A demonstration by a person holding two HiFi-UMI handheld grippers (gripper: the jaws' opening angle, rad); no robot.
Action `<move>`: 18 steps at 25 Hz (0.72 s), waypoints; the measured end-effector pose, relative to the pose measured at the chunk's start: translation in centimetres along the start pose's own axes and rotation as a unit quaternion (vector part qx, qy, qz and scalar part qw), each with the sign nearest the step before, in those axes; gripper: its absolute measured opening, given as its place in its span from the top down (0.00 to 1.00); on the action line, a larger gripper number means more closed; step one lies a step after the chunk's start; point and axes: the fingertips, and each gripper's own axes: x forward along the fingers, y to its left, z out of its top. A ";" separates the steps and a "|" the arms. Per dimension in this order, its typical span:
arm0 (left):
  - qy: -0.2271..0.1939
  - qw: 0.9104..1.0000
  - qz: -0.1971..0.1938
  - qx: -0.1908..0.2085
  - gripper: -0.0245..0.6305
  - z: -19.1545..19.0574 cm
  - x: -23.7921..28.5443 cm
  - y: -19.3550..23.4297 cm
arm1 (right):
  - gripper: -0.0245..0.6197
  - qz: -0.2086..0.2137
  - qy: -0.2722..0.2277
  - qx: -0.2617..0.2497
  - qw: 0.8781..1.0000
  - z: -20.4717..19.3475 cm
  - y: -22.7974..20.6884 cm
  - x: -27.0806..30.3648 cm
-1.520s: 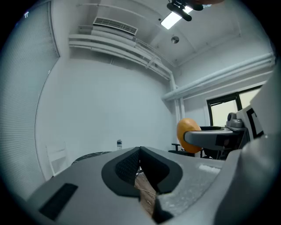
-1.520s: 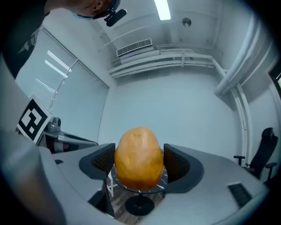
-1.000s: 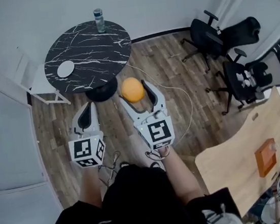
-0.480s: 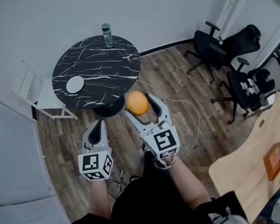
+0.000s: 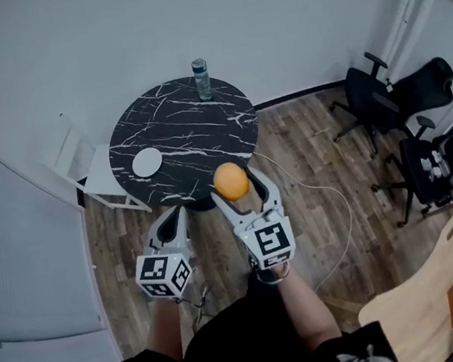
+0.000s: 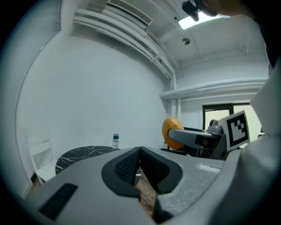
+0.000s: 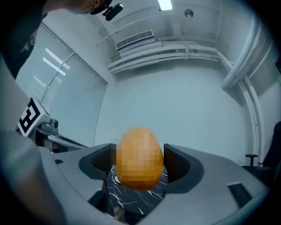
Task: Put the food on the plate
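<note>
I have the right gripper clamped on the orange food, just off the marble table's near edge. The left gripper hangs below that edge, jaws pressed together, empty. The white plate sits on the table's left part.

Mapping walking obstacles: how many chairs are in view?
3. One black office chair at far right, a second black office chair nearer the person, and a white chair left of the marble table. Others may be out of frame.
</note>
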 end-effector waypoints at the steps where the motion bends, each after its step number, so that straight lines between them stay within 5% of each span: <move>1: 0.003 1.000 -0.005 -0.005 0.96 0.4 1.4 0.3 | 0.45 0.001 0.002 0.005 1.000 -0.2 -0.7 1.1; 18: 0.038 0.999 0.005 -0.017 0.96 3.0 20.0 3.4 | 0.45 0.055 0.043 -0.011 0.998 -3.6 -13.2 13.5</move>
